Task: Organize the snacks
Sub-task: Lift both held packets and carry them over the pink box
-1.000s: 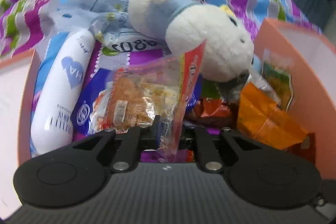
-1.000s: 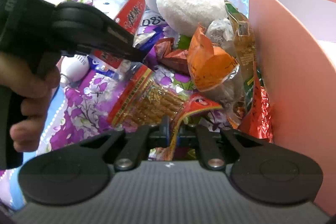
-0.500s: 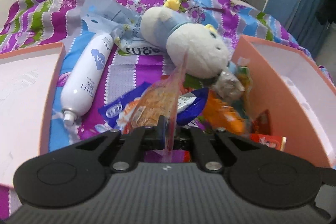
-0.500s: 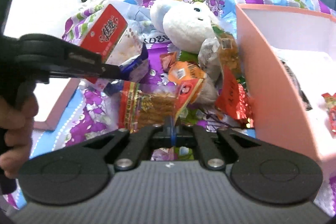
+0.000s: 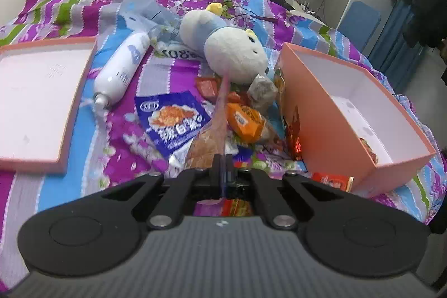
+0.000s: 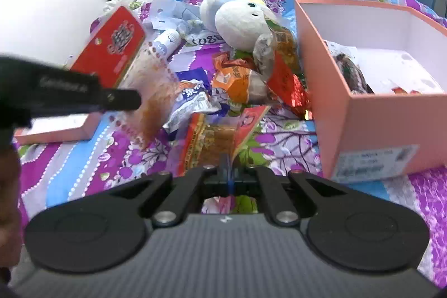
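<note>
left wrist view: left gripper (image 5: 222,172) was pinched tight on a red-topped clear snack bag (image 5: 212,141) at frame center, edge-on. pink box (image 5: 315,113) sat at right, snack pile (image 5: 245,122) beside it w/ plush toy (image 5: 232,54) behind.

right wrist view: right gripper (image 6: 227,172) was clamped on a red snack pack (image 6: 215,141), lower center. box (image 6: 371,124) was at right.
</note>
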Demonstrator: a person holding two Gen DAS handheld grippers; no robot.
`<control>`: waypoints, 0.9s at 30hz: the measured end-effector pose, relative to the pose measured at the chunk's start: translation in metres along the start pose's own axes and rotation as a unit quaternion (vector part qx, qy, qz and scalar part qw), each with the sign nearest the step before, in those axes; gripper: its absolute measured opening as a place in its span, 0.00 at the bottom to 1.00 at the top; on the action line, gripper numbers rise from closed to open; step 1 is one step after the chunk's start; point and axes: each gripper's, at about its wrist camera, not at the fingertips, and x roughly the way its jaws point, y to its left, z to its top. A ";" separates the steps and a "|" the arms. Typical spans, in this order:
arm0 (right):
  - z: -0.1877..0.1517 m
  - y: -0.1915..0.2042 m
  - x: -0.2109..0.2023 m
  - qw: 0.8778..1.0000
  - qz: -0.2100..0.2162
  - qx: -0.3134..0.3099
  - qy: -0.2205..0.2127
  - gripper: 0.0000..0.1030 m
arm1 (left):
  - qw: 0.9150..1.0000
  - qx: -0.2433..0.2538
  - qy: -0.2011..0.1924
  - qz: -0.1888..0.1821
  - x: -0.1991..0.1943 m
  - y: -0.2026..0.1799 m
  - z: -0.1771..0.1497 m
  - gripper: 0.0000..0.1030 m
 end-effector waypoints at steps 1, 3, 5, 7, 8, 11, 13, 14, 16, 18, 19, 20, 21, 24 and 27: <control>0.000 -0.001 -0.003 1.000 -0.001 0.003 0.000 0.03 | 1.000 -0.006 0.002 -0.001 -0.005 0.001 -0.003 0.00; 0.002 0.000 -0.010 1.000 -0.005 0.004 -0.005 0.03 | 1.000 -0.014 0.002 -0.004 -0.014 0.004 -0.007 0.00; 0.006 0.000 -0.017 1.000 -0.009 0.003 -0.014 0.03 | 1.000 -0.024 0.003 -0.006 -0.021 0.007 -0.008 0.00; 0.010 0.000 -0.024 1.000 -0.011 0.004 -0.023 0.03 | 0.999 -0.031 0.005 -0.007 -0.026 0.009 -0.006 0.00; 0.013 0.000 -0.028 1.000 -0.013 0.006 -0.027 0.03 | 0.999 -0.034 0.007 -0.007 -0.029 0.009 -0.005 0.00; 0.021 -0.002 -0.037 0.999 -0.017 0.008 -0.040 0.03 | 0.999 -0.046 0.013 -0.010 -0.034 0.009 0.002 0.00; 0.028 -0.004 -0.044 0.999 -0.018 0.009 -0.050 0.03 | 0.999 -0.046 0.011 -0.011 -0.037 0.006 0.007 0.00; 0.031 -0.006 -0.046 0.998 -0.021 0.008 -0.054 0.03 | 0.999 -0.044 0.010 -0.011 -0.038 0.003 0.011 0.00; 0.037 -0.009 -0.051 0.998 -0.022 0.010 -0.059 0.03 | 0.999 -0.042 0.007 -0.013 -0.041 -0.001 0.019 0.00; 0.044 -0.013 -0.057 0.998 -0.021 0.015 -0.066 0.03 | 0.999 -0.038 0.002 -0.018 -0.044 -0.008 0.028 0.00; 0.047 -0.015 -0.059 0.997 -0.022 0.017 -0.069 0.03 | 0.999 -0.035 0.000 -0.019 -0.045 -0.011 0.033 0.00; 0.051 -0.017 -0.061 0.997 -0.023 0.018 -0.073 0.03 | 0.999 -0.032 -0.004 -0.021 -0.046 -0.015 0.037 0.00; 0.054 -0.018 -0.063 0.997 -0.023 0.019 -0.077 0.03 | 0.999 -0.028 -0.007 -0.023 -0.047 -0.019 0.043 0.00; 0.064 -0.023 -0.071 0.996 -0.025 0.018 -0.090 0.03 | 0.999 -0.021 -0.015 -0.032 -0.049 -0.030 0.057 0.00; 0.078 -0.029 -0.082 0.994 -0.026 0.018 -0.106 0.03 | 0.999 -0.017 -0.025 -0.042 -0.052 -0.041 0.075 0.00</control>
